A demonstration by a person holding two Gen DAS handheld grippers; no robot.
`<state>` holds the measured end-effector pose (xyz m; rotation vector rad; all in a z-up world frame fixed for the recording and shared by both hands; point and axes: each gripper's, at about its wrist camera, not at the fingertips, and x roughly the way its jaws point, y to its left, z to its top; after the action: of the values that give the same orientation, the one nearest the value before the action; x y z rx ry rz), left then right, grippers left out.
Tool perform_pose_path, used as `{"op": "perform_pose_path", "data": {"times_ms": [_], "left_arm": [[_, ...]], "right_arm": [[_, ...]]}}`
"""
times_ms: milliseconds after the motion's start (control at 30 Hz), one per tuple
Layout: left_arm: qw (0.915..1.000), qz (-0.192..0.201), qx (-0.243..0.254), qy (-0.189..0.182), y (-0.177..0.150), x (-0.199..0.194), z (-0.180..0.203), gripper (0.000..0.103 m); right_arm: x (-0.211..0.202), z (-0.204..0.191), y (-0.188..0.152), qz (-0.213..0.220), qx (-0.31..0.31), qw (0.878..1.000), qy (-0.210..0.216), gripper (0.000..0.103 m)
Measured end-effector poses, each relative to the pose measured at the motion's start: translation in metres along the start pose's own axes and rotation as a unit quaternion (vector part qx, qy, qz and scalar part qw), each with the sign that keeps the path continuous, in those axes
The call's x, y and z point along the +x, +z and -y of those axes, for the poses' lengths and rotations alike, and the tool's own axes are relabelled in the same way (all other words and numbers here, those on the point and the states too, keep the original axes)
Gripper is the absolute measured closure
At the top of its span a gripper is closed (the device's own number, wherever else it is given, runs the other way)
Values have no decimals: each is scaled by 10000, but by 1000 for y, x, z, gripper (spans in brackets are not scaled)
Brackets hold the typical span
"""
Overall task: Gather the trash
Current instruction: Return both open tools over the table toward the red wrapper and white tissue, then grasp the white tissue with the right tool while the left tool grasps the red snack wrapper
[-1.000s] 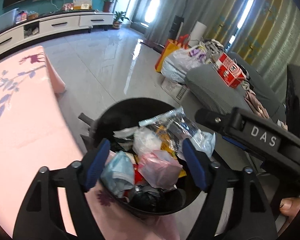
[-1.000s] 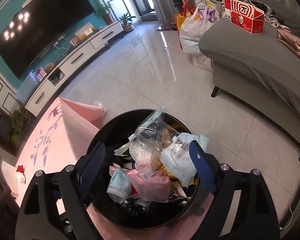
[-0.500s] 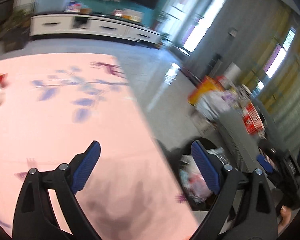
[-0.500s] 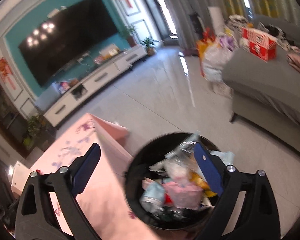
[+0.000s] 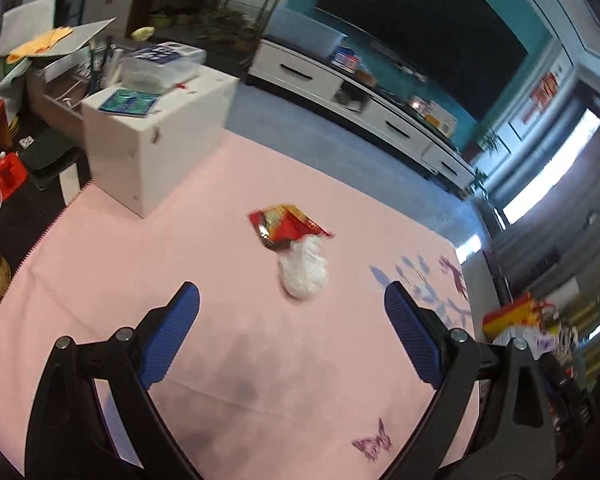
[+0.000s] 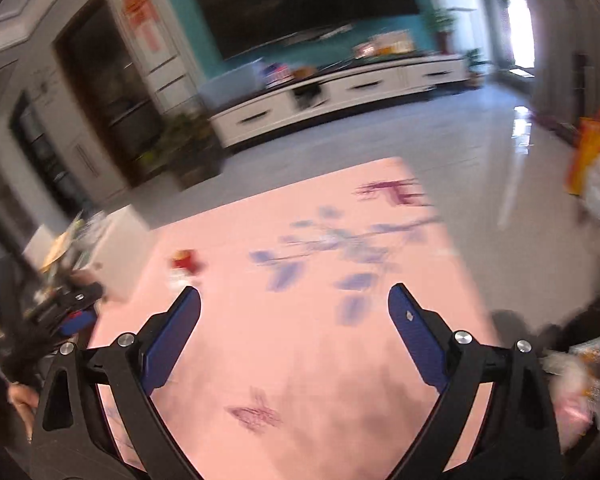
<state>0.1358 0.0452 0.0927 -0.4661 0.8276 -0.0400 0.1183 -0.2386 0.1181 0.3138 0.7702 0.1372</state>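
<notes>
Left gripper (image 5: 292,332): spread wide, empty, aimed at table trash ahead.
Right gripper (image 6: 294,334): spread, empty, ready too.
Trash: red wrapper (image 5: 286,224) touching white wad (image 5: 303,270), mid-tablecloth (image 5: 228,360), far side.

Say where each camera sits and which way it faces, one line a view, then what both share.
Left wrist: on the left gripper, angled down at the pink tablecloth, red wrapper and white wad; open blue fingers show.
Right wrist: on the right gripper, facing tablecloth, floor, TV; open fingers show.
Shared: tablecloth, wrapper, TV.
</notes>
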Motion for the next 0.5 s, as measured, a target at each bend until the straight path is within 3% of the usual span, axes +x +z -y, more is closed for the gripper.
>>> {"op": "perform_pose_path", "data": {"times_ms": [100, 300, 400, 500], "left_arm": [[9999, -43, -101, -20, 23, 17, -16, 10], [9991, -65, -390, -131, 55, 57, -27, 10], [9986, -130, -448, -262, 65, 79, -24, 10], [9982, -205, -447, -340, 65, 100, -22, 10]], "right_arm": [[54, -44, 4, -329, -176, 9985, 391, 10], [163, -114, 1, -1095, -747, 9889, 667, 30], [199, -122, -5, -1434, -722, 9844, 713, 31], [215, -121, -11, -1632, -759, 9813, 681, 43]]}}
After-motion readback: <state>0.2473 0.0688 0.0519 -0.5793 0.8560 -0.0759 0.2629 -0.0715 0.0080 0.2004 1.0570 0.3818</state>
